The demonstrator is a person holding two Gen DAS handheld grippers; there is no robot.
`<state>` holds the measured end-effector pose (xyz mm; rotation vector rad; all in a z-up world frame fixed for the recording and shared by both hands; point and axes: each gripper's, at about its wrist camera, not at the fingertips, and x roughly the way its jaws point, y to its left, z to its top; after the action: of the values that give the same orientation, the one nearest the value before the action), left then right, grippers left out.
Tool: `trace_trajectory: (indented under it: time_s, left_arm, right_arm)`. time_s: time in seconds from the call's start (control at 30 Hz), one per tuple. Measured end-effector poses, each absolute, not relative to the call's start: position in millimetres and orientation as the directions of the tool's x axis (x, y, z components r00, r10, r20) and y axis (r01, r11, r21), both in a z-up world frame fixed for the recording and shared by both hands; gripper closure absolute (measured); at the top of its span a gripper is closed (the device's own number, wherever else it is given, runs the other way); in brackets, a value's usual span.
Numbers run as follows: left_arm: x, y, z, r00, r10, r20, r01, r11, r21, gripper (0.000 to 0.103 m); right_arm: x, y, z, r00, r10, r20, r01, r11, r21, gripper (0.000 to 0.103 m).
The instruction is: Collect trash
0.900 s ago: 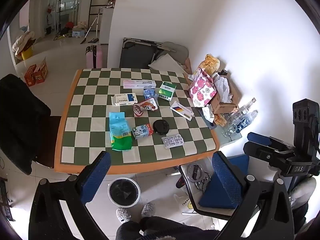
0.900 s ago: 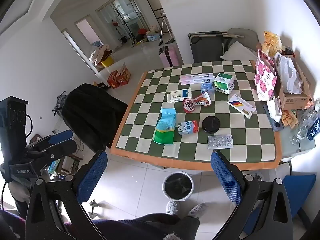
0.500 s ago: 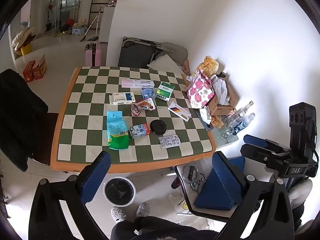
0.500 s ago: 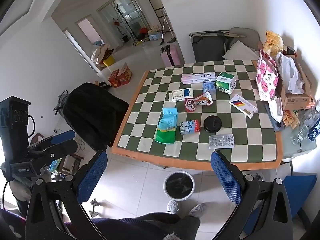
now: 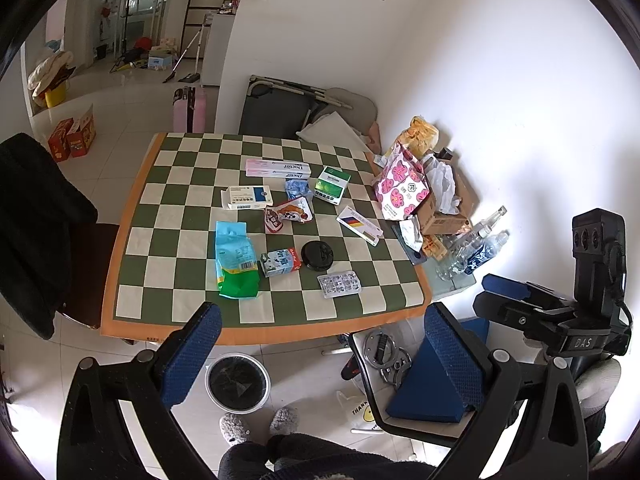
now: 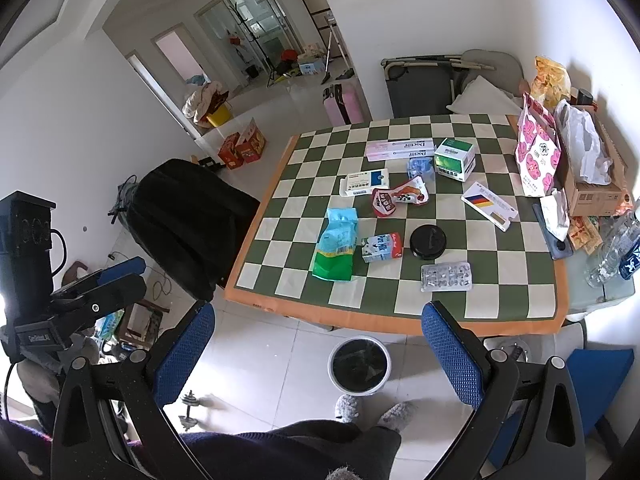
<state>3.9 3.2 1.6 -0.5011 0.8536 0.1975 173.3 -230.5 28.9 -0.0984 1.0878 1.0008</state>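
Note:
Trash lies on the green checked table (image 5: 168, 216) (image 6: 520, 296): a blue-green packet (image 5: 236, 258) (image 6: 336, 248), a small milk carton (image 5: 280, 263) (image 6: 382, 247), a black lid (image 5: 317, 255) (image 6: 428, 242), a blister pack (image 5: 339, 285) (image 6: 446, 277), a red snack wrapper (image 5: 288, 214) (image 6: 398, 198) and several boxes. A white bin (image 5: 237, 382) (image 6: 359, 365) stands on the floor in front of the table. My left gripper (image 5: 320, 354) is open and empty, held high above the floor before the table. My right gripper (image 6: 318, 356) is open and empty likewise.
A black chair (image 5: 36, 216) (image 6: 192, 216) stands left of the table. A cardboard box, flowered bag (image 5: 402, 188) and bottles (image 5: 472, 248) crowd the right side. A blue-seated chair (image 5: 424, 392) stands at the right front. The person's slippered feet (image 5: 260, 426) are below.
Both grippers have drifted slightly back and up from the table, so the table sits a little farther off. Nothing on the table moved; both grippers stay open.

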Motion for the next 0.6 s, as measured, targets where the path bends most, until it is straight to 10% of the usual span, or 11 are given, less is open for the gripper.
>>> trace_trajectory:
  time_s: [0.6]
  left_arm:
    - [-3, 7, 16, 0.652, -0.025, -0.757, -0.364, 0.866, -0.342, 0.000]
  right_arm:
    - [166, -222, 27, 0.077, 0.630, -0.773, -0.729, 0.564, 0.387, 0.000]
